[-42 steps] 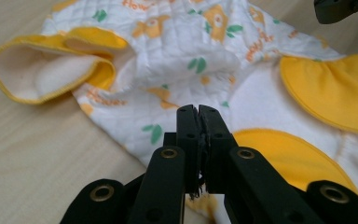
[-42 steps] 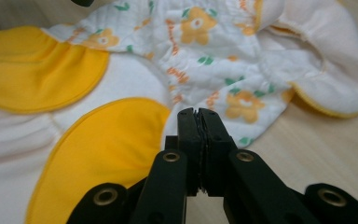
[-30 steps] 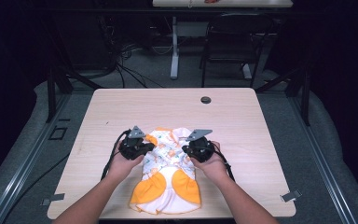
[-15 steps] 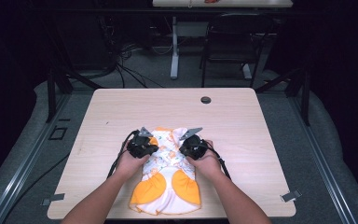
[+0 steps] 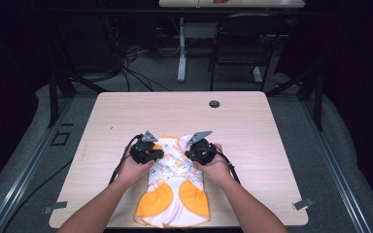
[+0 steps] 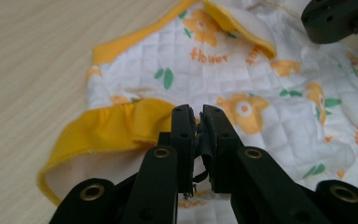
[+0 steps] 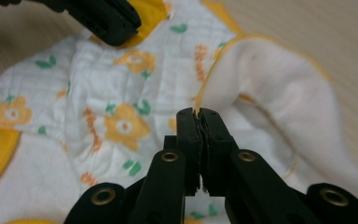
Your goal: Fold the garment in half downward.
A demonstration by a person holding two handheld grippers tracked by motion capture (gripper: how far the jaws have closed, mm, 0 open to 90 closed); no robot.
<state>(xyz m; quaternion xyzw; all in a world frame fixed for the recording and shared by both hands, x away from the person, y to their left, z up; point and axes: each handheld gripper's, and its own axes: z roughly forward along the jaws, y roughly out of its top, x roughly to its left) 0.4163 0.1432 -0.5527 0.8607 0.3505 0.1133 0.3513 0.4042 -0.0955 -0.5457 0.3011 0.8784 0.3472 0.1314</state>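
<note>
Two hand-held grippers meet over a small quilted garment [image 5: 175,194] that lies flat near the front edge of the table [image 5: 252,131]. We see it as white cloth printed with orange flowers and green leaves, trimmed in yellow, with two large orange patches toward the person's side.

Our left hand-held gripper [image 6: 196,114] has its jaws nearly together, pinching the fabric beside a yellow ruffled edge [image 6: 112,128]. Our right hand-held gripper [image 7: 198,113] is likewise clamped, its jaws pressed on the yellow-piped rim of a white flap [image 7: 279,107] folded back so that its plain inner side shows.

From the high view we see both hands [image 5: 136,167] at the garment's far end, left and right of its middle, near each other but apart.

A dark round hole [image 5: 214,104] sits in the table's far part, well apart from the cloth.
</note>
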